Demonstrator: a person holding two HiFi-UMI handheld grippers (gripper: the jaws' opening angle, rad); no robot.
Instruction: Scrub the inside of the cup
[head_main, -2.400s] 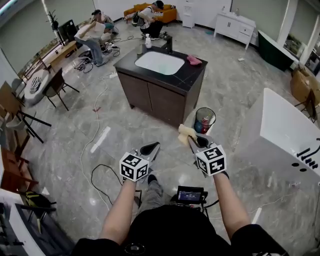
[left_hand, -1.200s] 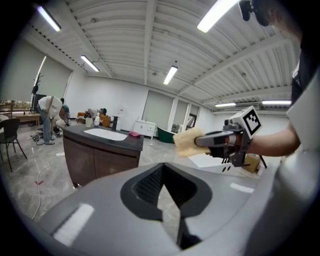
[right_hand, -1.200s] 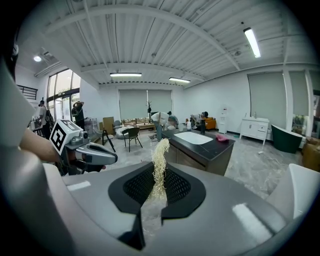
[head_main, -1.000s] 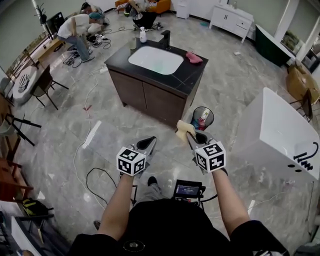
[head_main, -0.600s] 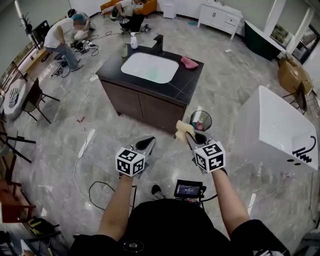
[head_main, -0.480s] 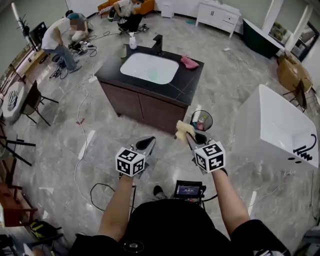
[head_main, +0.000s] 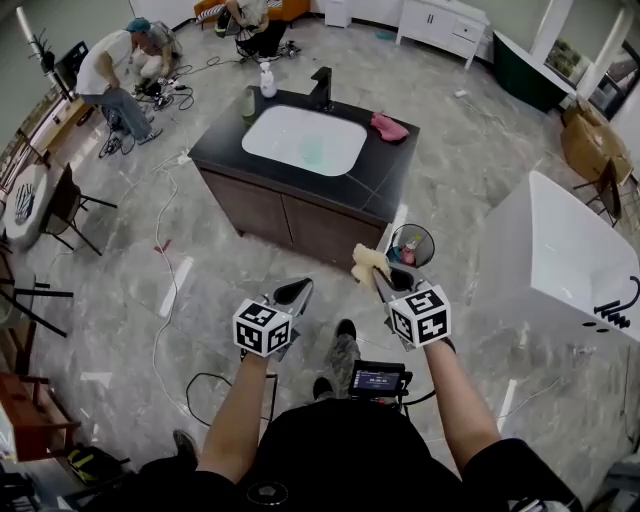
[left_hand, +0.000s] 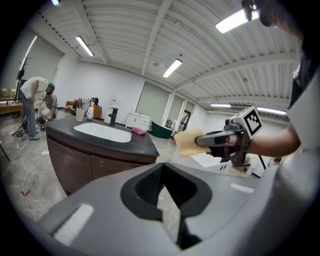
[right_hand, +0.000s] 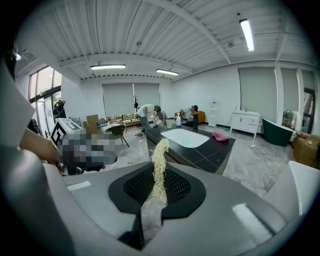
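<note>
Marble floor mid-room, with a dark vanity (head_main: 372, 180) carrying a white sink (head_main: 305, 140).

Head view: cup (head_main: 248, 103) stands upright, mouth up, at the countertop's back left corner beside a bottle (head_main: 268, 84), well apart from both grippers. Left gripper (head_main: 296, 291) is clenched and empty. Right gripper (head_main: 388, 281) grasps a sponge (head_main: 367, 264), which juts past the tips toward the vanity. Bin (head_main: 412, 243) sits on the floor near the sponge.

Left gripper view: jaws are together with nothing between. Sponge's long axis runs level, free end pointing left toward the vanity. Cup is at the countertop's far end.

Right gripper view: jaws are clamped on the sponge, seen edge-on, pointing ahead toward the sink.
</note>
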